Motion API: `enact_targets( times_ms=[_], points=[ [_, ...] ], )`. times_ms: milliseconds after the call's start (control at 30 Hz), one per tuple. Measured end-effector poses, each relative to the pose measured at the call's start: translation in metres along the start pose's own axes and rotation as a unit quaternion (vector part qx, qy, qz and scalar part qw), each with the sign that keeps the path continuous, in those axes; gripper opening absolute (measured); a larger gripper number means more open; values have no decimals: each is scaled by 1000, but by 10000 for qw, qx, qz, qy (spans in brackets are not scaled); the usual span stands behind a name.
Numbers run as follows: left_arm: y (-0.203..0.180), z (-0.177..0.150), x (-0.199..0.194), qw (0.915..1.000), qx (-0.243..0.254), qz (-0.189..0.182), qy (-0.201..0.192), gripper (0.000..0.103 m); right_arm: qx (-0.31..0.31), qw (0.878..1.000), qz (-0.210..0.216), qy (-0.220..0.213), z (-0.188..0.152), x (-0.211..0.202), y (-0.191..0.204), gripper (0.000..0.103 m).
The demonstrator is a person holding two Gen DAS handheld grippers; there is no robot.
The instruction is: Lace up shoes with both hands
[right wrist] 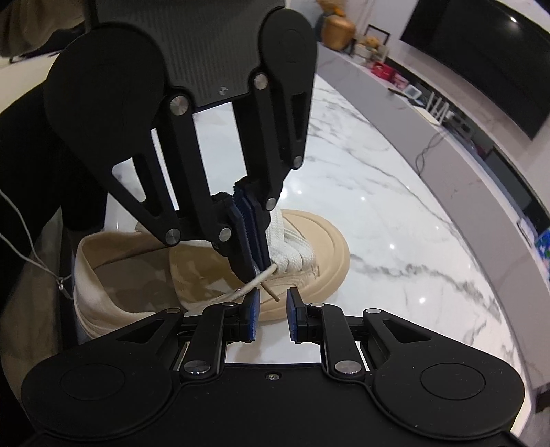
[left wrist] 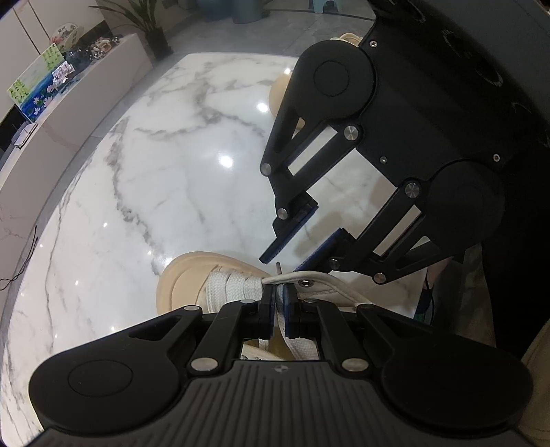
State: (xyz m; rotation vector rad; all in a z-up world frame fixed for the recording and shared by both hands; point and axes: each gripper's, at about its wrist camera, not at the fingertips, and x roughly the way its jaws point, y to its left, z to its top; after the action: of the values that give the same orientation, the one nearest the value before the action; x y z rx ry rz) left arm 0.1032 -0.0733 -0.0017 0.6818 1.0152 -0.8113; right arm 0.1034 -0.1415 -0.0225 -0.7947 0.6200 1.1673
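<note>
Risk: left tool (right wrist: 256, 240), clamped on the lace (right wrist: 254, 282), leaves its tip (right wrist: 271, 294) loose; right tool (right wrist: 271, 318), apart, may miss it at the shoe (right wrist: 309, 247).

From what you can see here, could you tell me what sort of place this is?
Probably a home living room: a marble table, a potted plant on the tiled floor, and a low cabinet with ornaments beneath a dark screen.

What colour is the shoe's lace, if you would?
White lace, seen best in the right wrist view.
</note>
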Motion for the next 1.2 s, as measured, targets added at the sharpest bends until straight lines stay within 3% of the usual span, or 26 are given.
enact_targets(
  times_ms=[133,300,367,567,1200],
  points=[
    [0,0,0,10000,-12,13,-21,5,-15,10000,73,-7,0,1,1,3],
    [-2,-1,-3,10000,-11,56,-46,6,54,10000,57,35,1,2,3,1],
    [-2,-2,-7,9999,-22,77,-98,18,95,9999,47,67,3,3,3,1],
    [-6,-10,-22,9995,-75,231,-210,27,209,9996,-74,175,7,4,3,1],
    [-19,-57,-55,9952,-811,501,-202,28,781,9893,-844,901,-17,-23,0,1]
  ],
)
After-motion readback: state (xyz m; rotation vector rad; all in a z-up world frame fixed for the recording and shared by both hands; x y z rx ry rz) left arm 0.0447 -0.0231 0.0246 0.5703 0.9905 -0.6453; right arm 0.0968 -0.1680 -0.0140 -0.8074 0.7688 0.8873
